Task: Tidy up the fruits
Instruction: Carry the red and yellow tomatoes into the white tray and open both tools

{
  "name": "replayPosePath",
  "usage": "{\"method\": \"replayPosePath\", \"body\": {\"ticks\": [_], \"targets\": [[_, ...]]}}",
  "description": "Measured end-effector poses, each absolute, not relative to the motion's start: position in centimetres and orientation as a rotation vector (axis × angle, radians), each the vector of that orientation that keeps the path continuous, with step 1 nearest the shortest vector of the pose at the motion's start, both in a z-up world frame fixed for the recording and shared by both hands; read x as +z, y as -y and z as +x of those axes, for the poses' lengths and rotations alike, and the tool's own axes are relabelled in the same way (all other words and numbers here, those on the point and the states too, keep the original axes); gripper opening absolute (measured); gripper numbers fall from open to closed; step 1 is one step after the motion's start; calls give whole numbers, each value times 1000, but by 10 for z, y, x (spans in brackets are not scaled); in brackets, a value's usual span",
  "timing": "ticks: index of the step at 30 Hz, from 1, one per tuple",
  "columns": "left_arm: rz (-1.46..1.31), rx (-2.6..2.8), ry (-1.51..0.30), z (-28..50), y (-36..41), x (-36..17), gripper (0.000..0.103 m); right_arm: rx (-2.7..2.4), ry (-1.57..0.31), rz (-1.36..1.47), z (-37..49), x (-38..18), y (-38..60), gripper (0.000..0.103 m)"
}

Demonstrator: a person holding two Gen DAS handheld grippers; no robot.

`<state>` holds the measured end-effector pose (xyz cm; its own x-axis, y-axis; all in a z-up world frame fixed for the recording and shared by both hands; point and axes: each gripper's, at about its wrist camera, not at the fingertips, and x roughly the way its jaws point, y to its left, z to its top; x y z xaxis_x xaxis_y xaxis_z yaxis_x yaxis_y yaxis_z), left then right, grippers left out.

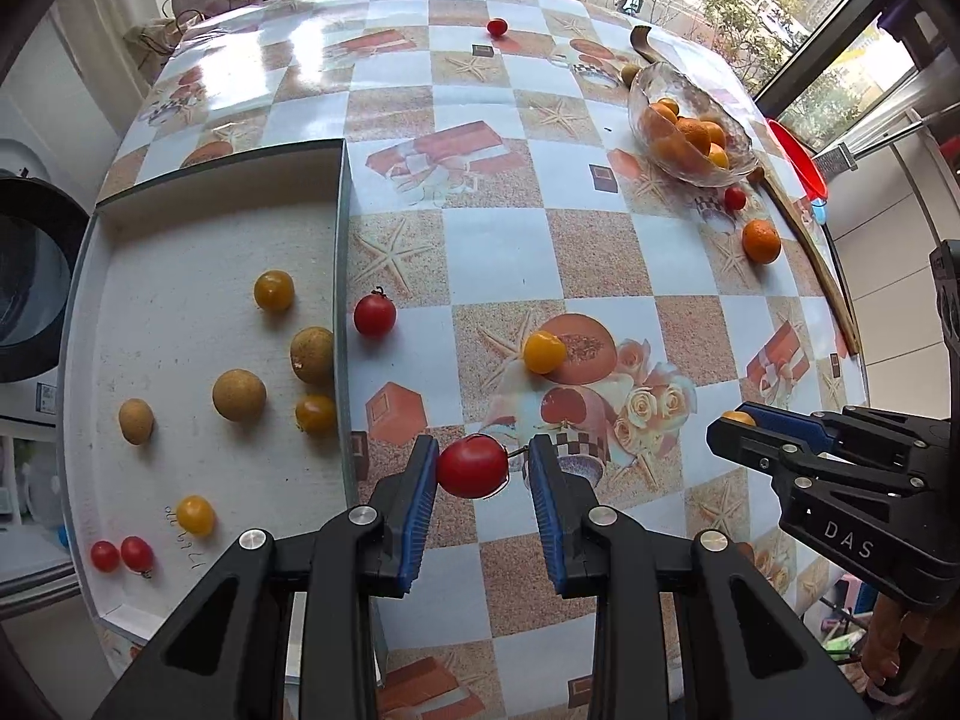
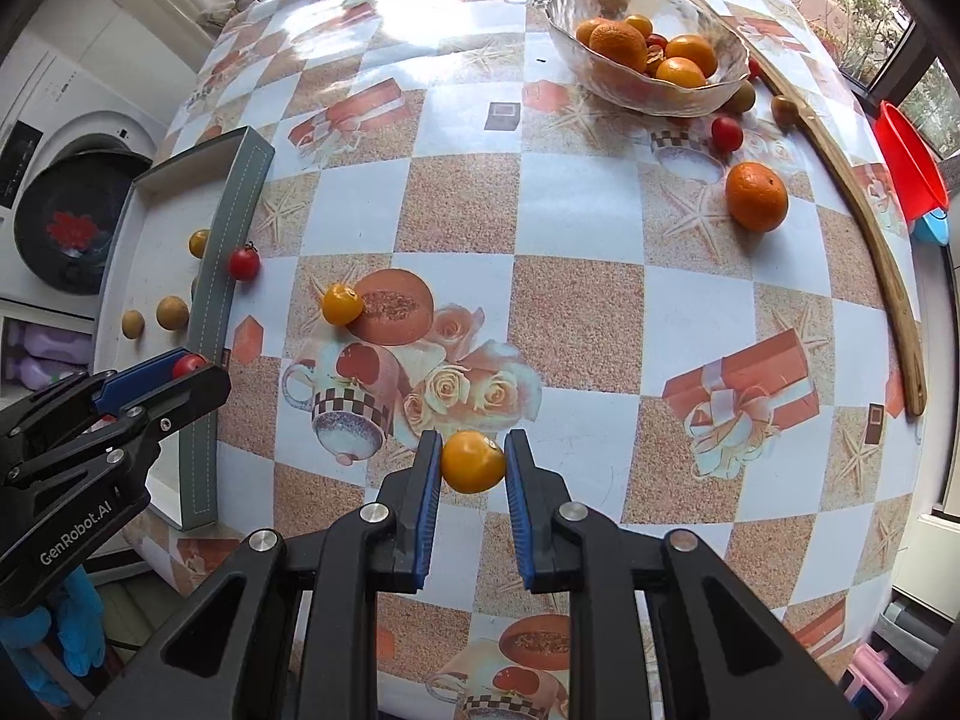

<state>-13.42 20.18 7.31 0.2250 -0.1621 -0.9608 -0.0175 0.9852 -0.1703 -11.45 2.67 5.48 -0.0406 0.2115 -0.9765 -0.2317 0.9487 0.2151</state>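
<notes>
My left gripper (image 1: 483, 462) is open around a red cherry tomato (image 1: 472, 467) that touches its left pad, just right of the white tray (image 1: 180, 228). The tray holds several yellow tomatoes, brown longans and two red tomatoes. My right gripper (image 2: 474, 461) is shut on a yellow tomato (image 2: 473, 461) above the tablecloth. In the left wrist view, the right gripper (image 1: 729, 426) shows at the right edge. In the right wrist view, the left gripper (image 2: 192, 369) shows at the left edge. A glass bowl (image 2: 564, 6) of oranges stands far right.
Loose on the table: a red tomato (image 1: 374, 314) beside the tray wall, a yellow tomato (image 1: 543, 351), an orange (image 1: 761, 241), a red tomato (image 1: 734, 198) near the bowl, another red one (image 1: 497, 27) far back. A wooden strip (image 2: 864, 210) lies along the right edge.
</notes>
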Motion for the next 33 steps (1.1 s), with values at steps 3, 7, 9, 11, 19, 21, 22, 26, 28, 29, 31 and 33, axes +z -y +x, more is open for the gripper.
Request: {"method": "replayPosePath", "body": {"ticks": [3,7,9,11,19,21,22,26,28,29,31,33], "targets": [[-164,-86,-1333,-139,-211,76,33,380,-1565,-38,-114,59,-38,23],[-183,-63,-1325,-143,-225,77,33,406,-1558,-57,-113,63,-55,23],[-193,-51,-1321,-144,-233,78,33,418,-1553,-71,-113,65,-64,23],[-202,-39,-1315,-146,-241,79,33,433,-1549,-84,-112,67,-74,23],[-234,20,-1287,-151,-279,83,33,488,-1538,-109,-104,73,-115,23],[-241,39,-1280,-151,-290,84,33,506,-1530,-120,-100,74,-127,23],[-244,48,-1277,-151,-296,84,33,515,-1527,-124,-98,75,-133,23],[-251,82,-1267,-150,-318,84,33,544,-1523,-125,-89,75,-154,23],[-256,99,-1262,-148,-329,83,33,555,-1521,-125,-84,75,-164,23],[-257,108,-1259,-147,-334,83,33,561,-1520,-127,-81,74,-169,23],[-256,122,-1256,-144,-343,81,33,573,-1516,-132,-77,74,-180,23],[-258,136,-1252,-140,-352,79,33,586,-1512,-136,-72,72,-189,23]]}}
